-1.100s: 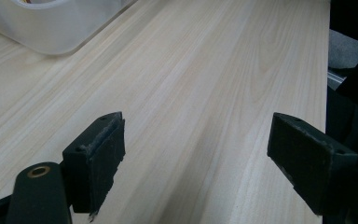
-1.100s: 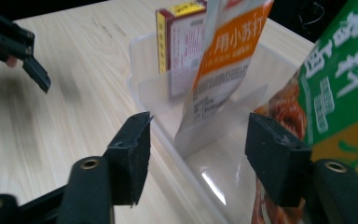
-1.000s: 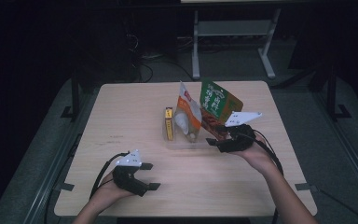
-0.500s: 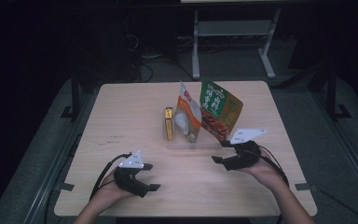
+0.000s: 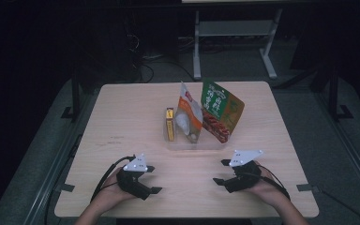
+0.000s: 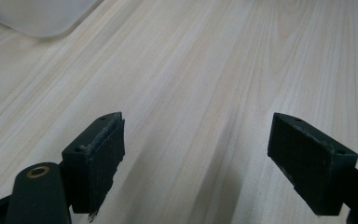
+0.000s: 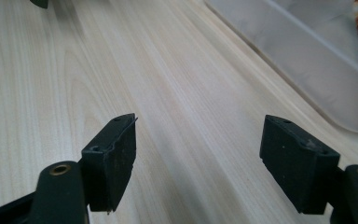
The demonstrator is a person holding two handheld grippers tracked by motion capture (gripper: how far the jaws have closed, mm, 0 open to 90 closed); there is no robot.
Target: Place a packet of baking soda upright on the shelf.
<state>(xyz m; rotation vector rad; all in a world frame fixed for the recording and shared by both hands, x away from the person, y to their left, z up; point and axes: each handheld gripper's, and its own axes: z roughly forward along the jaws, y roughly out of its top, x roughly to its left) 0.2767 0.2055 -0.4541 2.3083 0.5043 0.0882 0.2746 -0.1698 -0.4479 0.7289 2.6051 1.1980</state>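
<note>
Both our tools, left tool [image 5: 149,179] and right tool [image 5: 221,172], sit wide open and empty on the pale wooden table [image 5: 122,112]. The clear plastic bin [image 5: 194,142] holding upright snack pouches stands mid-table; we'd approach it low and square.

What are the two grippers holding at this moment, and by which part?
Nothing is held. The left gripper and the right gripper are both open, with bare table between the jaws.
</note>
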